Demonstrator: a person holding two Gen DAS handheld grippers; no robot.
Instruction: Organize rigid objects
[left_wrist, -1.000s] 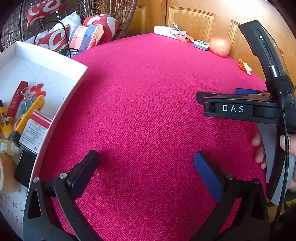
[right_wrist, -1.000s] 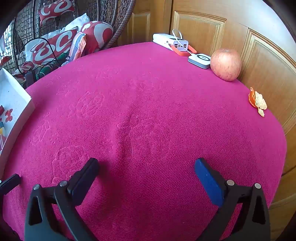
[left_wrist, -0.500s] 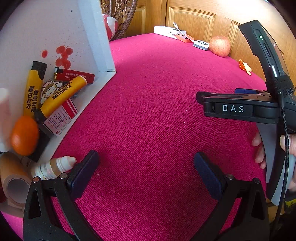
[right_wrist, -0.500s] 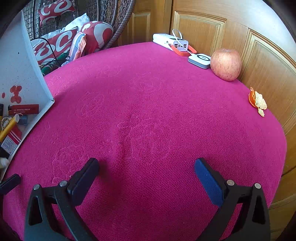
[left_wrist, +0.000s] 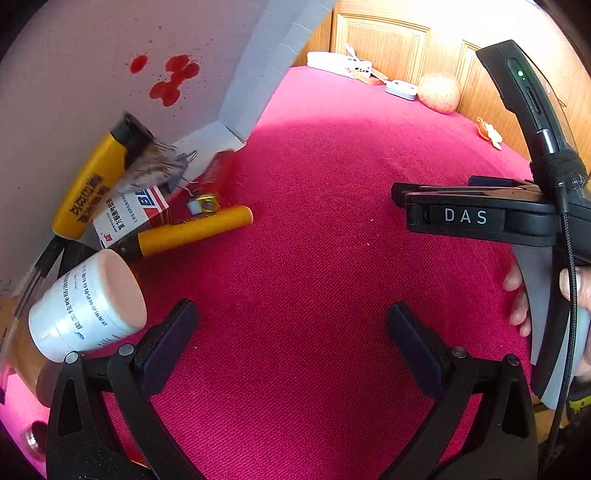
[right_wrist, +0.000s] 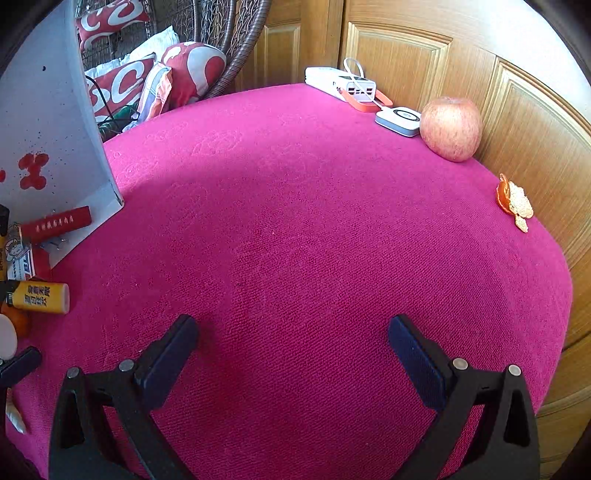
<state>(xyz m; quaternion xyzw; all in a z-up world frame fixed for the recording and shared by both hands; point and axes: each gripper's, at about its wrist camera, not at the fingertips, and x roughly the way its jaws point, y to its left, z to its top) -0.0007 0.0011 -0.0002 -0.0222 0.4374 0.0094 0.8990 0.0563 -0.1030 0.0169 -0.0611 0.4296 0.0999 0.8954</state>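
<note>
A white cardboard box (left_wrist: 74, 74) with red stains stands tipped up steeply at the left, and its contents are spilling onto the pink tablecloth (left_wrist: 314, 258). Out on the cloth lie a yellow tube (left_wrist: 195, 229), a white pill bottle (left_wrist: 88, 314), a red-and-white carton (left_wrist: 129, 214), a yellow lighter (left_wrist: 88, 184) and a small binder clip (left_wrist: 201, 205). My left gripper (left_wrist: 291, 332) is open and holds nothing, just right of the bottle. My right gripper (right_wrist: 291, 343) is open over bare cloth. Its view shows the box (right_wrist: 48, 129), a red tube (right_wrist: 55, 223) and a yellow lighter (right_wrist: 40, 297) at the left edge.
An apple (right_wrist: 450, 127), a white puck-like device (right_wrist: 399, 120) and a power strip (right_wrist: 340, 83) sit at the far edge by the wooden panelling. An orange peel (right_wrist: 513, 201) lies at the right edge. A wicker chair with cushions (right_wrist: 184, 66) stands beyond. A hand (left_wrist: 517, 306) holds the right gripper's handle.
The white box went from lying flat to tipped steeply, and its contents slid out onto the cloth. Both grippers stayed put and open.
</note>
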